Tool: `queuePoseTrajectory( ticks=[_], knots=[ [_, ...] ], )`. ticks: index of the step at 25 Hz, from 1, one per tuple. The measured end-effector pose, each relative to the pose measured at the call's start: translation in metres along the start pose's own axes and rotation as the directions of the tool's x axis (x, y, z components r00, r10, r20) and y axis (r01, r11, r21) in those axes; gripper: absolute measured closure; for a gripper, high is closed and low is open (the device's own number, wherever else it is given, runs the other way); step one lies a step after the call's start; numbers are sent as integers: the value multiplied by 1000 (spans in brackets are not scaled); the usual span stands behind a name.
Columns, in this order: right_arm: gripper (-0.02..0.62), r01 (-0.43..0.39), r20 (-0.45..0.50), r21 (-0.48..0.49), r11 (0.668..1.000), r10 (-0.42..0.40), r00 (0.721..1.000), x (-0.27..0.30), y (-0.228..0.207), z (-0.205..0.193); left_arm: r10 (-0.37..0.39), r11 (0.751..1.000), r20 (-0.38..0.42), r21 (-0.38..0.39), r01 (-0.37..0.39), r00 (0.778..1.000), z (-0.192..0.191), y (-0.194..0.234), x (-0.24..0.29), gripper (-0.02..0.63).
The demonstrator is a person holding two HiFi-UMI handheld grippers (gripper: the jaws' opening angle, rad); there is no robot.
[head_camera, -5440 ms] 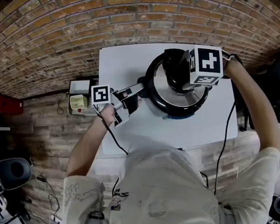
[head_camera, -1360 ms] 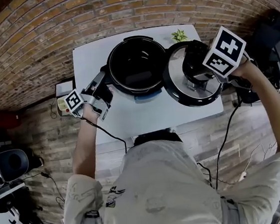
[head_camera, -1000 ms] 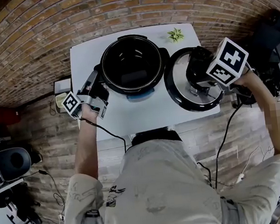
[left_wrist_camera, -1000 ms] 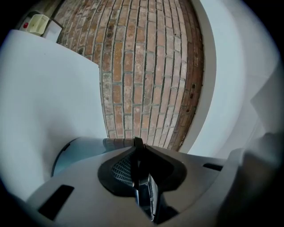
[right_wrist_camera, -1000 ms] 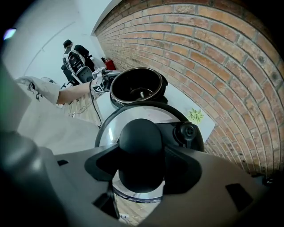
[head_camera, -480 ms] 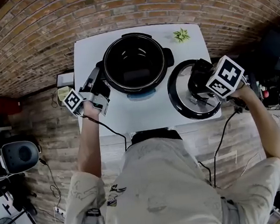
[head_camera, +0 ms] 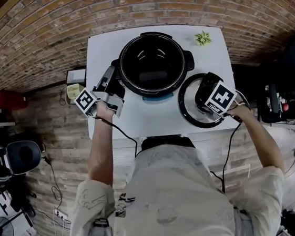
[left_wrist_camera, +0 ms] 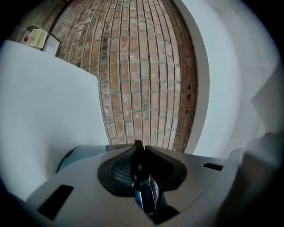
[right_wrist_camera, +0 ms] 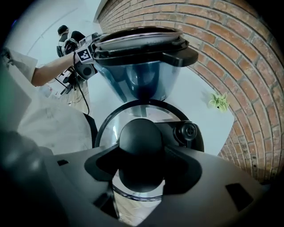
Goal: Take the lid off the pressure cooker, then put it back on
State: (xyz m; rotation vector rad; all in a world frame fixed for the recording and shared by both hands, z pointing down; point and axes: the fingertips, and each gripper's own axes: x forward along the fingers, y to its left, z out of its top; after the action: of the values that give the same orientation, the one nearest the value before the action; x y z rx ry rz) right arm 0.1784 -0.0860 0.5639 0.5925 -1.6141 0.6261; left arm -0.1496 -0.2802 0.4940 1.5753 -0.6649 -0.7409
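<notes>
- The lid (head_camera: pixel 192 112) is level at the table (head_camera: pixel 137 122)'s front right corner, its rim close to both edges. I cannot tell whether it touches the top.
- Bare tabletop lies open to its left, in front of the cooker (head_camera: pixel 184 73).
- One cooker, one lid, one small plant (head_camera: pixel 202 39), two grippers.
- The lid is round (so no long axis), knob (right_wrist_camera: pixel 141 146) up. The cooker's mouth also faces up.
- The right gripper (right_wrist_camera: pixel 142 166) grasps the knob.
- The left gripper (head_camera: pixel 113 84) is clenched on the cooker's side handle (left_wrist_camera: pixel 148 195).
</notes>
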Motion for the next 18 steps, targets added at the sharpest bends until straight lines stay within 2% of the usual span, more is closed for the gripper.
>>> queuePoseTrajectory(
  ticks=[5,10,14,18],
  knots=[
    [304,-6,8,41,999,5,1000,28,-2,1,-1,1000,2,-1,1,1000,-1,0,0,531],
    [304,23,-2,21,1000,-23,1000,53,0,2,1,1000,4,-4,-1,1000,0,-1,-1,531],
    [304,11,9,31,999,-11,1000,63,1,-2,0,1000,7,-4,0,1000,0,-1,-1,531],
    [302,32,-64,25,999,-31,997,59,-3,-11,0,1000,10,-2,0,1000,1,0,-1,529]
  ],
)
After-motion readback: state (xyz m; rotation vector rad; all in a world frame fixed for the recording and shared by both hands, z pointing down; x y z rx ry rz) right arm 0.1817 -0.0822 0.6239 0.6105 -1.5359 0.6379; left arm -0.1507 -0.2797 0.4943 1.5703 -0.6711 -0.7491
